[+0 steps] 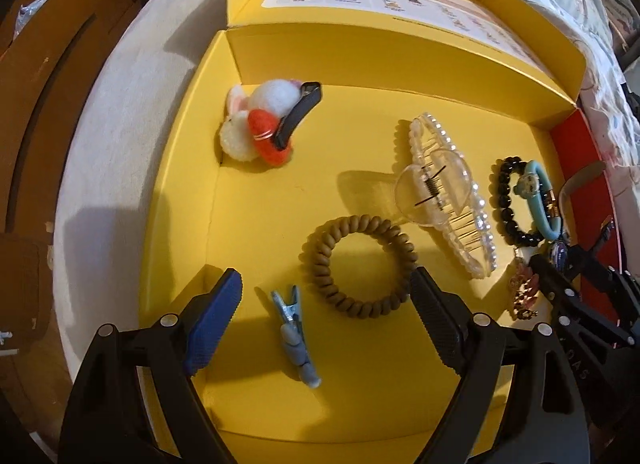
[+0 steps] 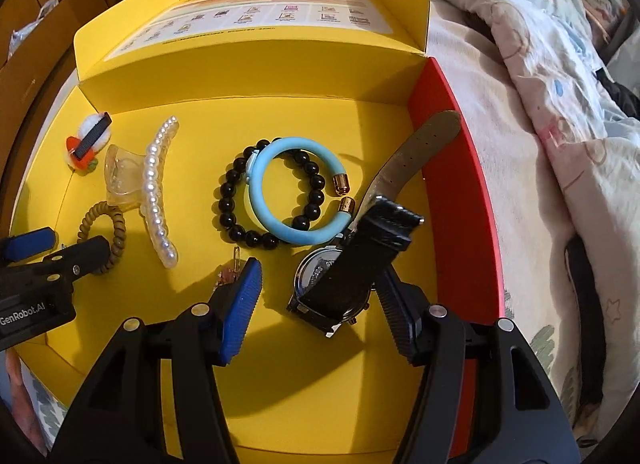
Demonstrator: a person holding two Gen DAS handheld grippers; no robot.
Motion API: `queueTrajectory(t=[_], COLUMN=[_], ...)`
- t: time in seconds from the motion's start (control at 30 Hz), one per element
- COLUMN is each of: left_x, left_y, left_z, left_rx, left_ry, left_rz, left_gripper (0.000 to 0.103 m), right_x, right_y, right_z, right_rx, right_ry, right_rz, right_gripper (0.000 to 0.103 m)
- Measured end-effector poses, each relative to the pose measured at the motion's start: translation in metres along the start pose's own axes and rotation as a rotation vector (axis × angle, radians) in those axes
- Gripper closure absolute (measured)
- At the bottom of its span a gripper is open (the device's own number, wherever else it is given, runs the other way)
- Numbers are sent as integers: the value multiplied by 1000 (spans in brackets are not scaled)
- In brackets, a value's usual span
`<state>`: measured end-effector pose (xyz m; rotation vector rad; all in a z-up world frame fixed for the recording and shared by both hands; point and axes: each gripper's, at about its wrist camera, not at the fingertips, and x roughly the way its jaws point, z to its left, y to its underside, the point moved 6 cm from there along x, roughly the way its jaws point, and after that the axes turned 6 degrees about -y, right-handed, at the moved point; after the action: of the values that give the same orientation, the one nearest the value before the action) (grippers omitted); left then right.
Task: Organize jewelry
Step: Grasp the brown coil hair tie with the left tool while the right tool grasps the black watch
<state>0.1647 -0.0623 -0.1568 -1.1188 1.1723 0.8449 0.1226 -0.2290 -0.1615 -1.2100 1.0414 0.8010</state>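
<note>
An open yellow box (image 1: 192, 200) lies on a bed and holds the jewelry. My left gripper (image 1: 326, 296) hangs open over its near left part, with a small blue clip (image 1: 294, 332) between its fingers and a brown spiral hair tie (image 1: 358, 266) by its right finger. My right gripper (image 2: 320, 272) stands open around a black watch (image 2: 336, 288) that lies face down, with a gap between the blue pad (image 2: 240, 304) and the watch case. A black bead bracelet (image 2: 236, 200) and a light blue bangle (image 2: 296, 192) lie just beyond the watch.
A clear claw clip with pearls (image 1: 440, 192) lies mid-box and a plush rabbit clip (image 1: 260, 124) sits in the far left corner. A gold and pink charm (image 2: 228, 274) is beside the blue pad. The box has a red right wall (image 2: 452, 168); a quilt (image 2: 560, 64) lies to the right.
</note>
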Motion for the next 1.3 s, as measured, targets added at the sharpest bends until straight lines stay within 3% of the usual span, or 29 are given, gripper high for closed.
queueTrajectory(t=[0.17,0.33,0.63,1.0,1.2,1.3], left_x=[1,0,1,4,2,2], left_y=[-1,-3,-3,-4,-6,-6], left_z=[-5,-6,-14,-12,-14,-16], left_rx=[14,20,53,25,52,61], left_ry=[0,-5,27,45,61,47], left_rz=[-7,-26,-33,-36,-46,-50], left_gripper=[18,28,28,29,46,47], right_x=[0,-1,-3,-2,-2,-3], right_y=[1,2,2,2,2,3], right_z=[2,3,3,2,2,1], right_rx=[-15,-17,-15,-28,-30,-31], right_ry=[8,22,6,12,13,23], right_rz=[-16,-23,-24,-19,-27,-28], right_gripper=[41,43,43,43,45,53])
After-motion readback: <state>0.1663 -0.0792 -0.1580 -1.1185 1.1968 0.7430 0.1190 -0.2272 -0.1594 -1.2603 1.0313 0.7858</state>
